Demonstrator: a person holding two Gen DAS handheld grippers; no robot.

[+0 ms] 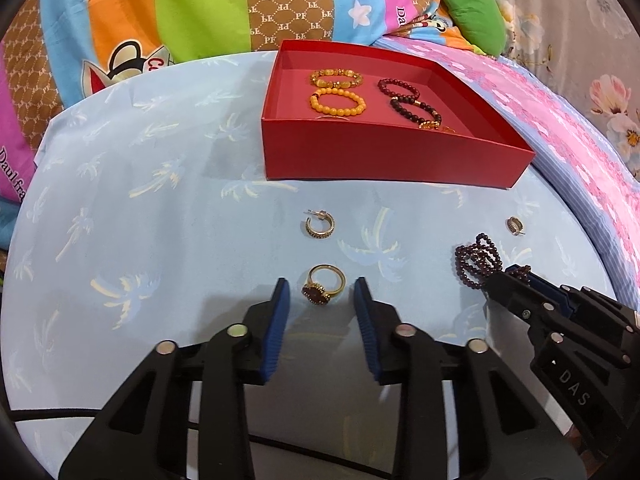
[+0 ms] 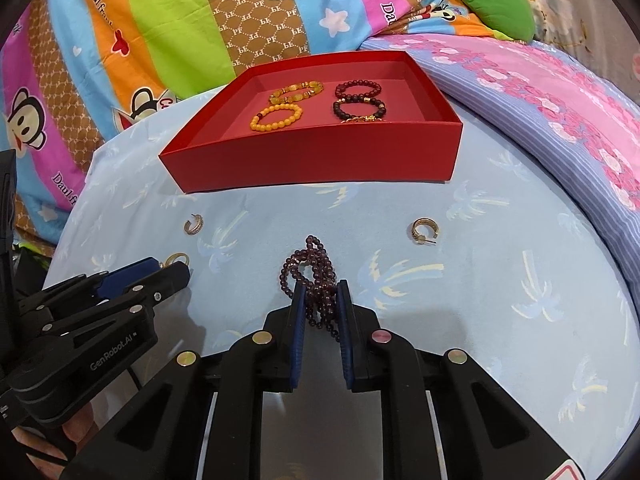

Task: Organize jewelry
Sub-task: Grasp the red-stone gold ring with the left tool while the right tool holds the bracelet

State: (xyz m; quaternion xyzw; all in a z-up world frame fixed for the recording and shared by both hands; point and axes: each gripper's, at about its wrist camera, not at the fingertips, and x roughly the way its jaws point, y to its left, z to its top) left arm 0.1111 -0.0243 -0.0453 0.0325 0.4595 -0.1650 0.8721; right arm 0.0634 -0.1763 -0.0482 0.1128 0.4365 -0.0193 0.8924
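Note:
A gold ring with a dark red stone lies on the pale blue cloth between the tips of my left gripper. Its blue pads stand a little off the ring on both sides, so it is open. My right gripper is shut on a bunched purple bead necklace, whose loops spill forward onto the cloth. Two gold hoop earrings lie loose in front of the red box. The box holds yellow and dark bead bracelets.
A striped cartoon quilt and a green cushion are piled behind the box. A pink and lilac blanket borders the blue cloth on the right. The cloth-covered surface drops off at its near edge under both grippers.

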